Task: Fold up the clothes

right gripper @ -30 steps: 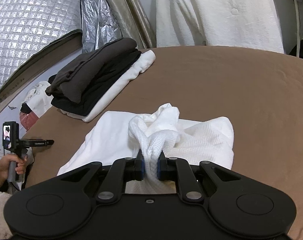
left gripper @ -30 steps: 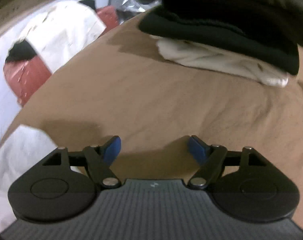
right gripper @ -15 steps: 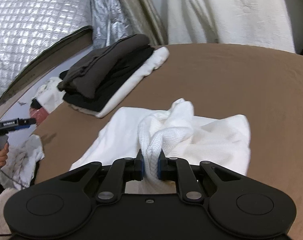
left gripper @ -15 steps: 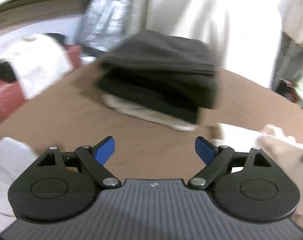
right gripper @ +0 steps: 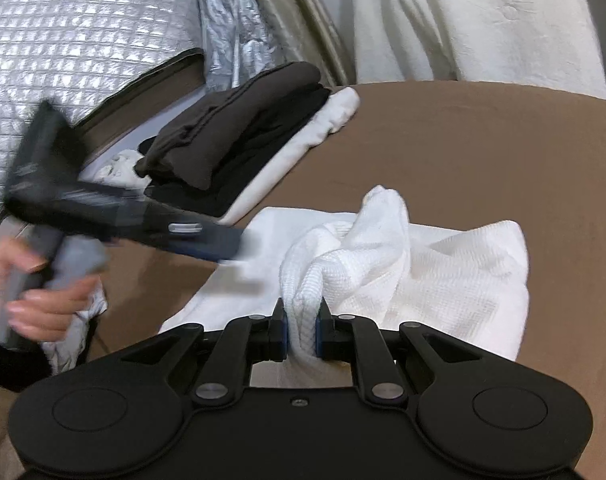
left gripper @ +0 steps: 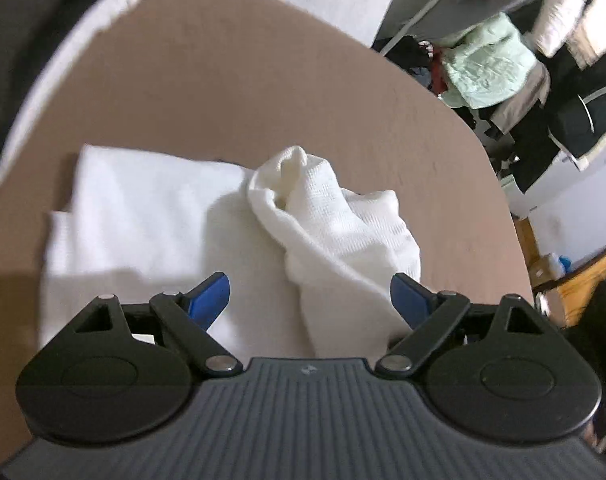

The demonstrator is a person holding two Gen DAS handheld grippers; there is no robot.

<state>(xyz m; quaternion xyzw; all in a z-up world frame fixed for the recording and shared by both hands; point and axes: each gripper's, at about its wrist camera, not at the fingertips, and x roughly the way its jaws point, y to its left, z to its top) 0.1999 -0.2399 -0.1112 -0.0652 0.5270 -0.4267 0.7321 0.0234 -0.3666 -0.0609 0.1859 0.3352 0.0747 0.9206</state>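
Pinching a bunched white garment on the brown worktop

At 9 o'clock a hand (right gripper: pixel 31 300) held the left tool (left gripper: pixel 309 300), its jaws spread wide and empty above the white garment (right gripper: pixel 403 264). At 12 o'clock lay a folded dark stack (right gripper: pixel 239 148). The right tool (right gripper: pixel 301 332) was clamped tight on the garment's raised fold at the worktop (right gripper: pixel 483 148) centre.

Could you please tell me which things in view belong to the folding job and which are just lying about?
In the job:
white garment
right gripper, shut on it
left gripper, open
stack of folded clothes

Lying about:
silver quilted cover
mint-green garment
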